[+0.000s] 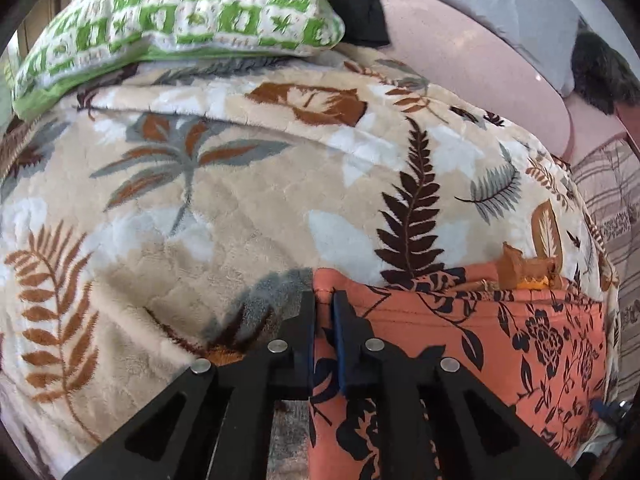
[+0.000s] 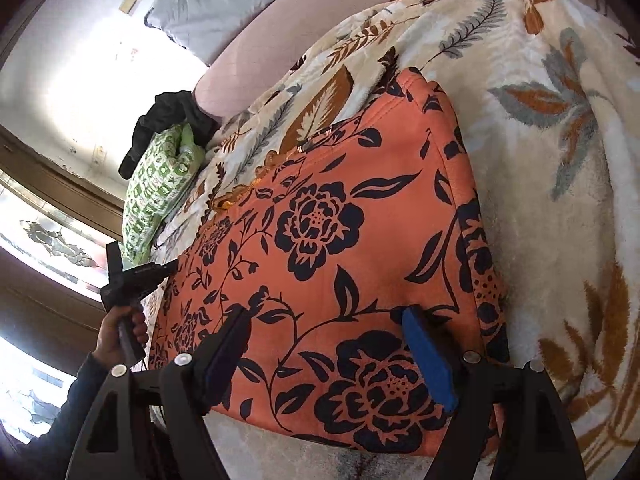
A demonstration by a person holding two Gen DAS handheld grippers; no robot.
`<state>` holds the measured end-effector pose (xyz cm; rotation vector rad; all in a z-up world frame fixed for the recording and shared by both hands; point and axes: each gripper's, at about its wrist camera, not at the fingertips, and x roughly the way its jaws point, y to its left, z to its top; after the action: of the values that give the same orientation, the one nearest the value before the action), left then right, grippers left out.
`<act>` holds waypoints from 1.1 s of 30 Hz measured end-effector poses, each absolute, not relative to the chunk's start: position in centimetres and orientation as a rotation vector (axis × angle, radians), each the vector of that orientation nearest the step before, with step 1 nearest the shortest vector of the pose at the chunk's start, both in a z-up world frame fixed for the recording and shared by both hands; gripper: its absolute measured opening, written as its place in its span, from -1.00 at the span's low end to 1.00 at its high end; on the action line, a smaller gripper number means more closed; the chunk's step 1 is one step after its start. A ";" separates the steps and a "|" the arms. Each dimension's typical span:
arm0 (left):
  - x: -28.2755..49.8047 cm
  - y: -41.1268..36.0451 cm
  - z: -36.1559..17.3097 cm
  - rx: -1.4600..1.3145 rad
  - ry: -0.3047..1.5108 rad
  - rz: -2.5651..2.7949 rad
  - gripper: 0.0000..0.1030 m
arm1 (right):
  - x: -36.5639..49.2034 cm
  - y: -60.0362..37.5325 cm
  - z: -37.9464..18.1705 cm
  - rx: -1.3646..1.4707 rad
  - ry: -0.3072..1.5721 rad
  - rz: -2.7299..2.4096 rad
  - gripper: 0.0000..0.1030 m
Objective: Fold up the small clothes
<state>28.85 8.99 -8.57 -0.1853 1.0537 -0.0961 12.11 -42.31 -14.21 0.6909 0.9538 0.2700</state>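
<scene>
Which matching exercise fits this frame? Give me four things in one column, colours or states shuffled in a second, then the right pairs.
Things:
1. left gripper
2. right gripper
3. pillow
4. blanket

Colours or states:
A. green and white checks
B. shut on the edge of the orange floral garment
C. cream plush with leaf print
D. open, fingers spread over the garment

Pairs: 1-B, 2-D, 3-A, 4-C
</scene>
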 end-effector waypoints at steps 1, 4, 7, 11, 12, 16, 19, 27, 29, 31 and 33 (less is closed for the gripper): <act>27.9 8.7 -7.6 -0.167 1.020 -0.107 -0.72 | 12.2 -42.7 -13.4 0.700 0.929 0.272 0.57; 24.6 7.3 -4.8 -0.151 0.944 -0.156 0.04 | 13.8 -44.0 -11.0 0.719 0.856 0.297 0.57; 21.8 5.2 -3.3 -0.160 0.876 -0.229 0.30 | 17.8 -45.3 -10.8 0.821 0.845 0.365 0.57; 20.8 2.7 -4.9 -0.177 0.930 -0.281 0.31 | 24.9 -46.7 -14.9 0.904 0.952 0.359 0.58; 20.6 2.3 -5.7 -0.176 0.951 -0.267 0.31 | 26.0 -48.3 -16.4 0.889 0.979 0.237 0.45; 18.7 1.4 -6.9 -0.185 0.981 -0.286 0.31 | 23.5 -51.6 -16.1 1.028 0.872 0.129 0.16; 18.2 0.3 -7.7 -0.158 1.002 -0.288 0.31 | 20.7 -49.7 -13.6 0.963 0.874 0.239 0.43; 17.3 -0.6 -8.3 -0.142 1.055 -0.205 0.34 | 13.3 -43.4 -14.9 0.814 1.030 0.369 0.53; 16.9 -0.5 -8.0 -0.153 1.070 -0.184 0.34 | 12.3 -46.0 -17.6 0.988 1.023 0.248 0.02; 16.2 -0.3 -7.5 -0.162 1.062 -0.172 0.36 | 10.7 -46.2 -15.4 0.959 0.968 0.190 0.06; 15.7 -0.3 -7.2 -0.156 1.050 -0.148 0.42 | 9.0 -44.5 -12.5 0.899 0.904 0.240 0.56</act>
<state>15.68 -0.33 -7.17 -0.1557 1.0500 -0.1482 8.96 -44.45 -12.53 0.8986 0.9037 0.2399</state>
